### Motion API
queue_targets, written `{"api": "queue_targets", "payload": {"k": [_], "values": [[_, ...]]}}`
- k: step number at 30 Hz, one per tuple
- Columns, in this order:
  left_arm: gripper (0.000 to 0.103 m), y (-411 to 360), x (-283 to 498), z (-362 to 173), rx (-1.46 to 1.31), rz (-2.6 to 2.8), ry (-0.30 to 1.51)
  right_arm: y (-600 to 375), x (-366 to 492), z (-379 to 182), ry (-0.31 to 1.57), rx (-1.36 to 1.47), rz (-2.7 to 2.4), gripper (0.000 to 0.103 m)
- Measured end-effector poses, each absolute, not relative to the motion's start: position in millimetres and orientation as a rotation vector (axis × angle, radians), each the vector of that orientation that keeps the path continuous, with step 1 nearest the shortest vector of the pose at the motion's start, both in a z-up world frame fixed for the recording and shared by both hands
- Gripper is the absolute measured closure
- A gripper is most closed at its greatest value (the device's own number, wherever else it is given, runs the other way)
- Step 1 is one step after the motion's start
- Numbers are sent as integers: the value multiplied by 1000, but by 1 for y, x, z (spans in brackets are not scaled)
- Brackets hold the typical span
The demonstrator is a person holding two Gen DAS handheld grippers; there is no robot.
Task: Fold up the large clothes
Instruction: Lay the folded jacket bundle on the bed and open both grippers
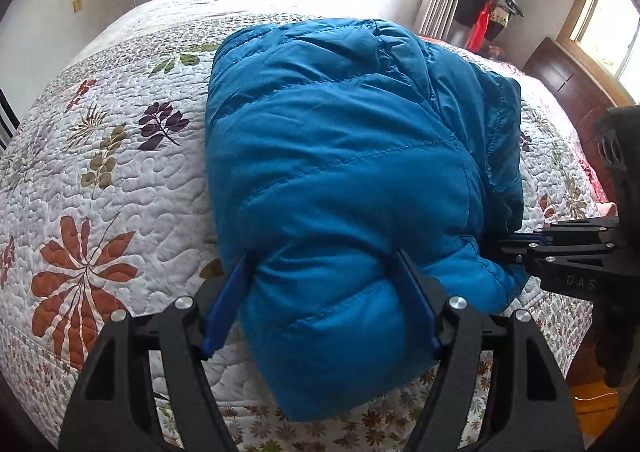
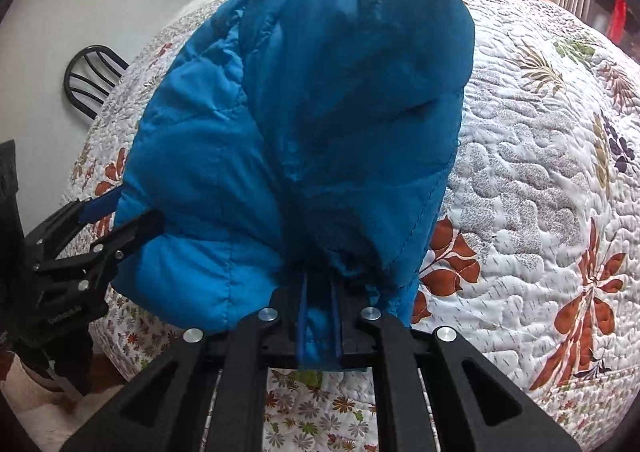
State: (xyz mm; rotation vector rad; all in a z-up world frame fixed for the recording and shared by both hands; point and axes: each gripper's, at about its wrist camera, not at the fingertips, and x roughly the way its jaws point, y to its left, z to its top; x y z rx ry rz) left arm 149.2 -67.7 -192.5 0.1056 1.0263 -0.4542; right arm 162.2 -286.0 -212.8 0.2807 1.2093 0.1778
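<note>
A blue puffer jacket (image 1: 340, 156) lies folded in a bundle on the floral quilt (image 1: 100, 156) of a bed. My left gripper (image 1: 320, 264) is open wide, its two blue-padded fingers on either side of the jacket's thick near end. My right gripper (image 2: 319, 284) is shut on a thin edge of the jacket (image 2: 300, 112), pinched between its blue pads. The right gripper also shows at the right of the left wrist view (image 1: 516, 242), at the jacket's side. The left gripper shows at the left of the right wrist view (image 2: 120, 218), around the jacket's corner.
The quilt (image 2: 540, 172) spreads wide around the jacket. A dark wooden headboard (image 1: 560, 80) and a coat rack with clothes (image 1: 492, 8) stand at the back right. A black chair (image 2: 90, 76) stands beside the bed. Windows are on the far wall.
</note>
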Motion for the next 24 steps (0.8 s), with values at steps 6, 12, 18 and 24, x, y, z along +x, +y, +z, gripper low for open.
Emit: {"api": "queue_targets", "payload": {"k": [6, 12, 18, 24], "values": [[35, -60, 155, -176, 56, -427, 1070, -288, 150, -187, 1160, 285, 163, 91], [32, -51, 147, -141, 57, -389, 1027, -292, 129, -147, 1087, 281, 167, 76], [29, -53, 140, -114, 91, -337, 997, -291, 122, -122, 1076, 257, 150, 58], [21, -58, 127, -92, 136, -301, 956, -281, 117, -104, 1062, 228, 114, 36]]}}
